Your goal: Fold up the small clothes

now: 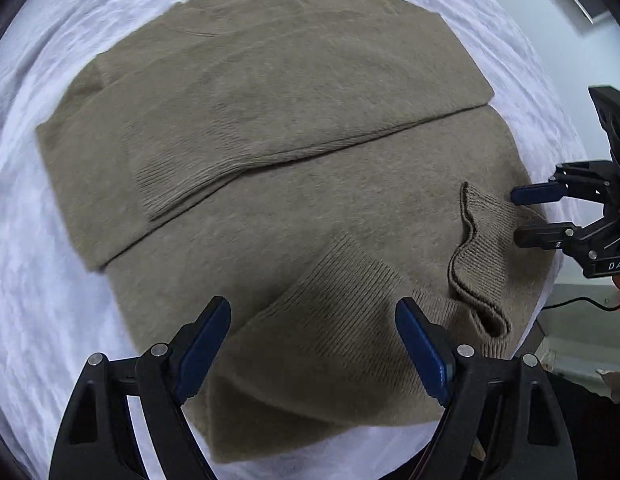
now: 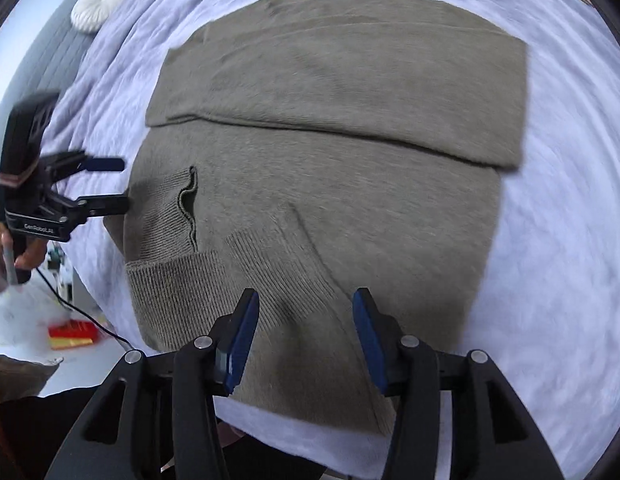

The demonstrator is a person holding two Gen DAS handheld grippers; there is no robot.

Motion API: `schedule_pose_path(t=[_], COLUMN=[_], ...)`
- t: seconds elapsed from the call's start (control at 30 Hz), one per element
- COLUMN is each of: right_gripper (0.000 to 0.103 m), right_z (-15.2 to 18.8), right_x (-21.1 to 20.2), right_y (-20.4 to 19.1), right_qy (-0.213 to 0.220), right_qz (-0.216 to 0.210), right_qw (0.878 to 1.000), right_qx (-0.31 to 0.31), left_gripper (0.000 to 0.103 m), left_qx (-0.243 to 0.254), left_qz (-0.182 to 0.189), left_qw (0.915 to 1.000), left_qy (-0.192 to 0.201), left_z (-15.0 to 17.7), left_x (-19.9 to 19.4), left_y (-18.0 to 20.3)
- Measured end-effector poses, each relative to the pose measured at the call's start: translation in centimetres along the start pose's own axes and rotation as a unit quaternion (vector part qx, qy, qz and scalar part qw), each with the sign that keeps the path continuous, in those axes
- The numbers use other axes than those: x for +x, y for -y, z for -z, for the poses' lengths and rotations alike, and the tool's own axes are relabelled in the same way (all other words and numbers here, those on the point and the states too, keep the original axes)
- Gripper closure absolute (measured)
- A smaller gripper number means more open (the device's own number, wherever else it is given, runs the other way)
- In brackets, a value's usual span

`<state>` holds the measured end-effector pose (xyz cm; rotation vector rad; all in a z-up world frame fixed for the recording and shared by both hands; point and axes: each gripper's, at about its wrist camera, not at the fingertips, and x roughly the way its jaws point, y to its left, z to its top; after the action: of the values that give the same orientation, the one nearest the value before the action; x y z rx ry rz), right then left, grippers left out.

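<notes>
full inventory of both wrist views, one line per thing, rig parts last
sweater: 1, olive-brown knit, flat on the cover, partly folded, both sleeves laid across the body
ribbed cuff: 1, same olive, rumpled at the sweater's edge near the right tongs
bed cover: 1, white, textured, under the sweater
round cushion: 1, white, ribbed, on a grey surface beyond the cover
flat packet: 1, red and yellow, blurred, on a lower surface off the cover's edge
cable: 1, black, trailing from the left tongs' handle
left tongs: 1, black with blue pads, open over the sweater
right tongs: 1, black with blue pads, open over the sweater
hand: 1, gripping the left tongs' handle
</notes>
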<state>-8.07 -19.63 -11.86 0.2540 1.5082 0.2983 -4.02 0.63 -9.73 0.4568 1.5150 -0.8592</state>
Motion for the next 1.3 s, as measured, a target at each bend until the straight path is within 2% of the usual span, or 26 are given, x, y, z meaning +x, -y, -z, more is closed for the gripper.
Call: schedule_pose_path(t=[0.07, 0.13, 0.17, 0.2, 0.23, 0.27, 0.37, 0.47, 0.63, 0.73, 0.8, 0.9, 1.03, 1.13, 1.3], right_gripper=[0.05, 0.053, 0.061, 0.089, 0.095, 0.095, 0.096, 0.096, 0.096, 0.096, 0.096, 0.096, 0.096, 0.096, 0.096], right_z=[-1.3, -1.4, -1.3, -0.9, -0.5, -0.2, 0.6, 0.7, -1.0, -3.7, -6.2, -9.3, -14.2, -16.8, -18.7], right_x=[1.5, 3.0, 3.5, 3.6, 3.3, 2.7, -0.5, -4.7, -10.8, -13.2, -13.4, -13.2, -11.7, -8.3, -2.4], right_y=[-1.3, -2.4, -3.1, -3.7, -4.0, -4.2, -4.2, -3.7, -2.6, -1.8, -1.7, -0.3, 3.2, 5.1, 7.8], right_qy=[-0.01, -0.031, -0.042, -0.046, -0.044, -0.036, 0.007, 0.062, 0.153, 0.204, 0.222, 0.236, 0.239, 0.223, 0.191], right_qz=[0.005, 0.031, 0.055, 0.082, 0.091, 0.088, 0.103, 0.118, 0.164, 0.179, 0.189, 0.199, 0.188, 0.182, 0.179], right_qw=[1.0, 0.998, 0.995, 0.992, 0.991, 0.991, 0.992, 0.99, 0.974, 0.962, 0.956, 0.951, 0.953, 0.957, 0.964], right_qx=[-0.022, -0.051, -0.07, -0.088, -0.093, -0.091, -0.075, -0.052, -0.03, -0.026, -0.03, -0.031, -0.001, 0.02, 0.037], left_gripper=[0.018, 0.051, 0.079, 0.085, 0.086, 0.09, 0.09, 0.09, 0.09, 0.09, 0.09, 0.09, 0.09, 0.09, 0.089], left_qx=[0.027, 0.054, 0.058, 0.054, 0.051, 0.046, 0.002, -0.041, -0.117, -0.131, -0.121, -0.123, -0.133, -0.148, -0.172], left_qz=[-0.019, -0.053, -0.051, -0.043, -0.041, -0.04, -0.034, -0.045, -0.06, -0.069, -0.095, -0.113, -0.132, -0.147, -0.185], left_qw=[0.9994, 0.9967, 0.9965, 0.9973, 0.9978, 0.9981, 0.9984, 0.9944, 0.9756, 0.9639, 0.9571, 0.9511, 0.9476, 0.948, 0.9453], left_qy=[-0.014, -0.028, -0.031, -0.024, -0.012, 0.001, 0.046, 0.086, 0.176, 0.221, 0.245, 0.26, 0.259, 0.24, 0.207], left_z=[-0.6, -0.2, 0.1, 0.6, 1.0, 1.4, 2.8, 3.2, 1.9, -0.5, -2.7, -6.1, -9.1, -11.7, -13.0], left_x=[1.6, 2.7, 2.8, 2.4, 1.8, 0.9, -2.6, -5.9, -12.5, -15.0, -15.7, -15.4, -12.2, -8.6, -3.0], left_y=[1.2, 2.2, 2.4, 2.6, 2.6, 2.6, 1.5, -0.1, -3.7, -5.0, -5.5, -7.6, -10.5, -12.7, -14.8])
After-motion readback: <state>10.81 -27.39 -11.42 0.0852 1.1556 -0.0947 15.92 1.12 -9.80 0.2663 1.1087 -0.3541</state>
